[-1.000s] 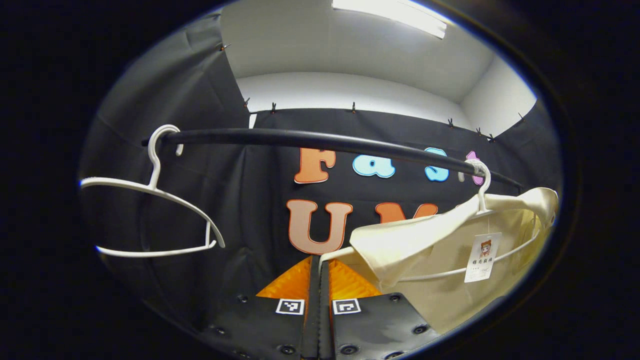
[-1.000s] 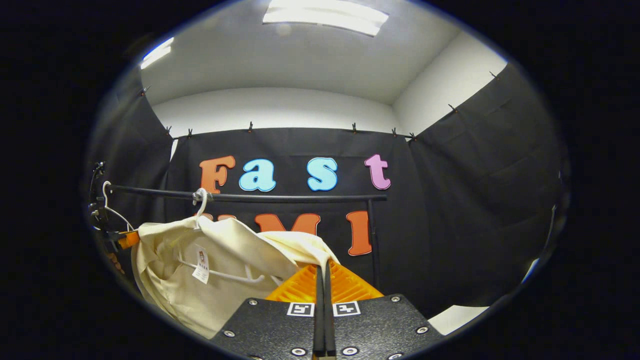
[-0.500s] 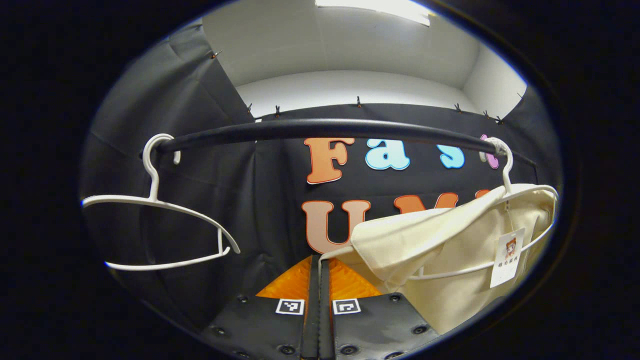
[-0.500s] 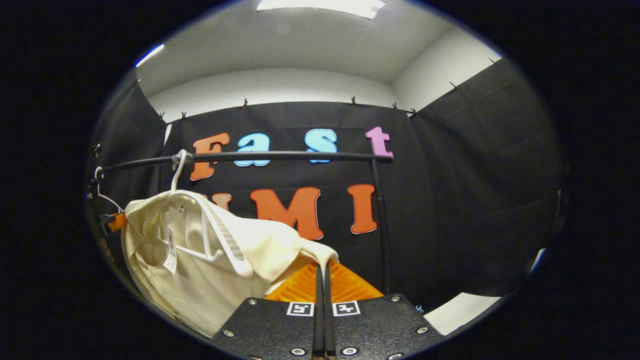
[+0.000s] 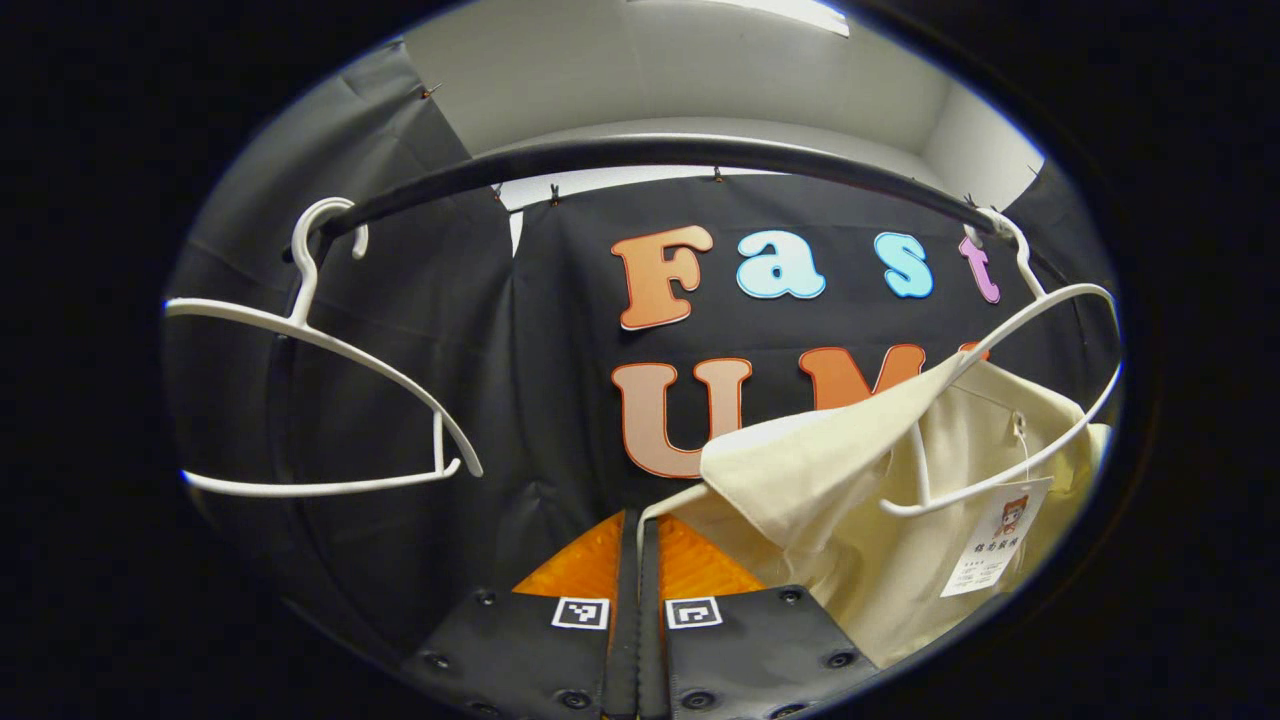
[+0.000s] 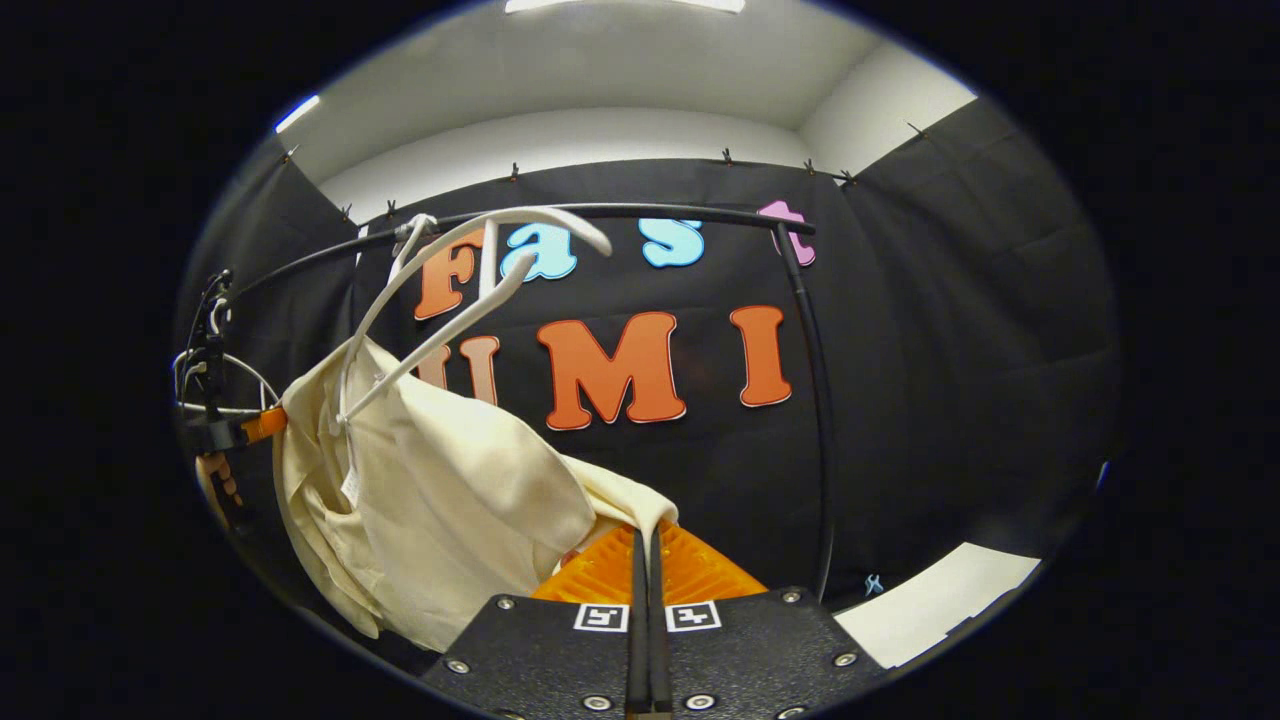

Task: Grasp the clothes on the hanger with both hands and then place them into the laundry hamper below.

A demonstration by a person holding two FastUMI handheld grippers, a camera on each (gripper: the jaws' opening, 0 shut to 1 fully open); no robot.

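A cream garment (image 5: 860,490) sags below its white hanger (image 5: 1040,300), with one corner still draped by the hanger's arm. My left gripper (image 5: 640,520) is shut on the garment's near edge. In the right gripper view the same garment (image 6: 450,500) hangs low and the hanger (image 6: 450,310) tilts up, its arms bare. My right gripper (image 6: 645,535) is shut on the other end of the cloth. The left gripper (image 6: 265,425) and the hand (image 6: 215,480) holding it show at the far left. A paper tag (image 5: 990,550) dangles from the garment.
A black rail (image 5: 650,152) runs overhead, with an empty white hanger (image 5: 330,400) on its left part. The rail's upright post (image 6: 815,400) stands right of my right gripper. A strip of pale floor (image 6: 930,610) lies low on the right.
Both grippers have dropped lower with the cloth in them. The garment has slid down off the hanger, whose arms now stand bare and tipped up; the rail sits higher in both views.
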